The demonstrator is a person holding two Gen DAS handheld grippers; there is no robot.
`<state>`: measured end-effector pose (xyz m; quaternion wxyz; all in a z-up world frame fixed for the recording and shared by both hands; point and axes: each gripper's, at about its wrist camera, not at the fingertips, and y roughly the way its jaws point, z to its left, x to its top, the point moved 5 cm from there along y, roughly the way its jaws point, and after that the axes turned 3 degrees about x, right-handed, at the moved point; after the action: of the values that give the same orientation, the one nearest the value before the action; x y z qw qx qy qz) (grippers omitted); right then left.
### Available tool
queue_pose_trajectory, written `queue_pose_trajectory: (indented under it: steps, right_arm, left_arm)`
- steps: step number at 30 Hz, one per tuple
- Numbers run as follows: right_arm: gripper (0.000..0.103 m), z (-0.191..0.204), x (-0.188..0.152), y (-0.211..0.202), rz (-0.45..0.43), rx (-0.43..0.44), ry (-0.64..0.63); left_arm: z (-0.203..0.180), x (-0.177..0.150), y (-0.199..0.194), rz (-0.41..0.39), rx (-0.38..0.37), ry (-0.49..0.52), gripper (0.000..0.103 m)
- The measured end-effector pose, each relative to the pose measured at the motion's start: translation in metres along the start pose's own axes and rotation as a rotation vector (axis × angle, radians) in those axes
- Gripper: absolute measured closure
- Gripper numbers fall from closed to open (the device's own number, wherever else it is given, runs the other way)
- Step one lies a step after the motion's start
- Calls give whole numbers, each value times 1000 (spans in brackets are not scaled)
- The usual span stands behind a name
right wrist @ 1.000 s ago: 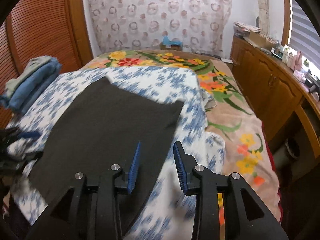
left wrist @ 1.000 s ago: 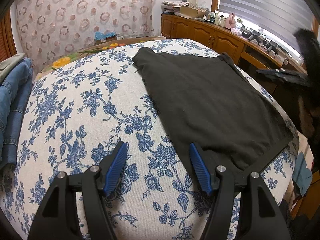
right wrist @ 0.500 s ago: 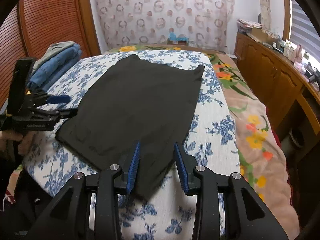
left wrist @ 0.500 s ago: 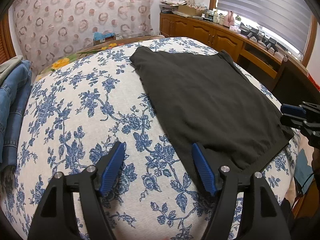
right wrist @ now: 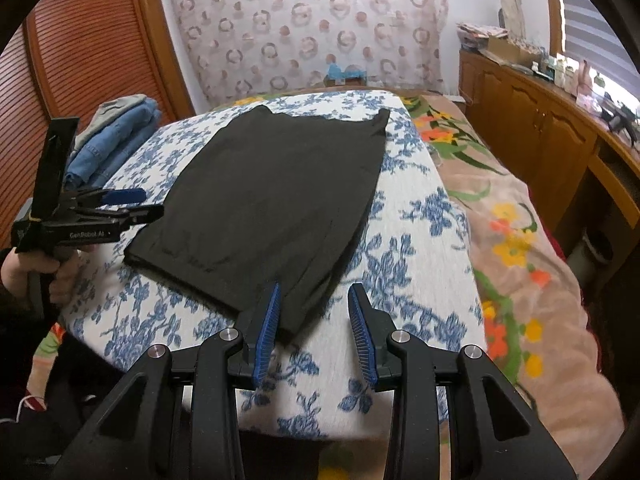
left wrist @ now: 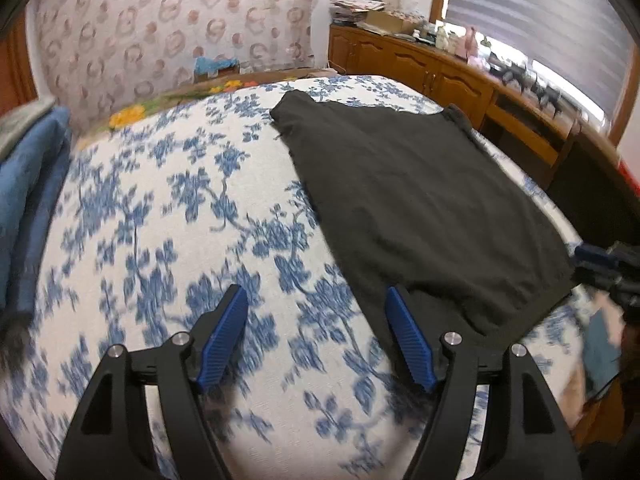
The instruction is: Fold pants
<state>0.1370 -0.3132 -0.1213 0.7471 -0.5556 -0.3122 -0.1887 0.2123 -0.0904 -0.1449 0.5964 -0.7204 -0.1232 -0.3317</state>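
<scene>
The black pants lie flat, folded lengthwise, on the blue-flowered white cloth. They also show in the right wrist view. My left gripper is open and empty, hovering over the cloth at the pants' near left corner. It also shows in the right wrist view, held in a hand left of the pants. My right gripper is open and empty, just above the pants' near right corner. It also shows at the right edge of the left wrist view.
A stack of folded jeans lies at the far left of the bed. A floral blanket covers the bed to the right of the cloth. Wooden cabinets run along the right wall. A louvred wooden door is on the left.
Both grippers have shifted slightly nearer the pants' near edge, and both stay open. The pants have not moved.
</scene>
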Motion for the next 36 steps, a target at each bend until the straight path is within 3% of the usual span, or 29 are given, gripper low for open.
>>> queue_pose_trajectory:
  steps: [9, 12, 17, 22, 26, 36]
  right_arm:
    - [68, 7, -2, -4, -14, 15, 16]
    - [68, 9, -5, -5, -9, 17, 15]
    - [68, 15, -7, -4, 10, 19, -7]
    - [68, 19, -4, -3, -2, 36, -19]
    - [68, 18, -3, -2, -6, 38, -11]
    - [70, 19, 0, -6, -29, 42, -5]
  left_arm:
    - [-34, -19, -52, -98, -112, 21, 32]
    - [-45, -28, -56, -100, -132, 40, 41]
    - [-52, -38, -46, -74, -126, 64, 58]
    - [-51, -43, -38, -64, -103, 77, 66]
    - [-49, -44, -36, -72, -102, 76, 82]
    - [-48, -47, -37, -74, -95, 67, 85]
